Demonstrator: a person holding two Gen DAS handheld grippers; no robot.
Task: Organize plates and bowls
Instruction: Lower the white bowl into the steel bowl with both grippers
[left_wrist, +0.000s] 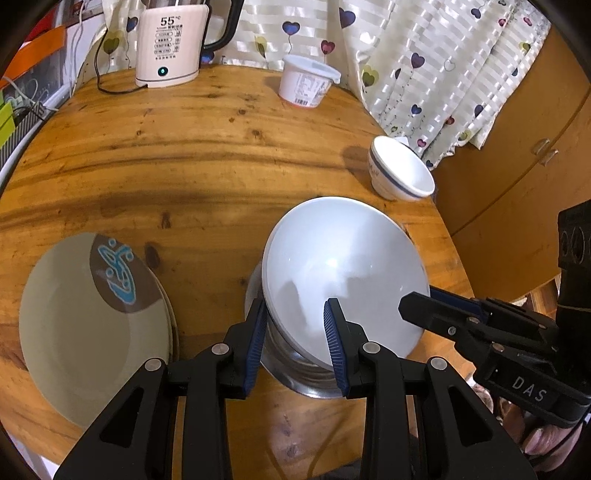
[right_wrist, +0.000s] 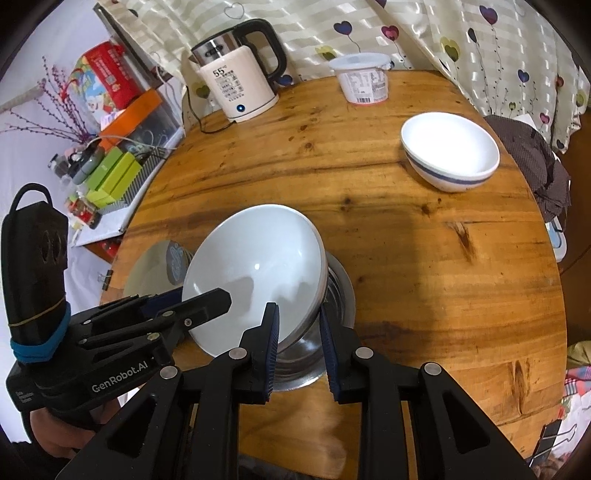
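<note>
A large white bowl (left_wrist: 343, 258) hangs tilted over a steel bowl (left_wrist: 295, 373) near the front of the round wooden table (left_wrist: 203, 147). My left gripper (left_wrist: 295, 338) is shut on the white bowl's near rim, one finger inside and one outside. My right gripper (left_wrist: 424, 299) reaches in from the right and is shut on the opposite rim. In the right wrist view, the right gripper (right_wrist: 300, 345) pinches the white bowl (right_wrist: 258, 258) above the steel bowl (right_wrist: 332, 295), with the left gripper (right_wrist: 203, 295) at its left edge. A smaller white bowl with a blue stripe (right_wrist: 450, 155) stands apart, upright.
A stack of beige plates with a blue pattern (left_wrist: 85, 332) lies left of the steel bowl. An electric kettle (left_wrist: 170, 44) and a white plastic tub (left_wrist: 306, 81) stand at the table's far edge before a curtain. Shelves with boxes (right_wrist: 110, 177) are at the left.
</note>
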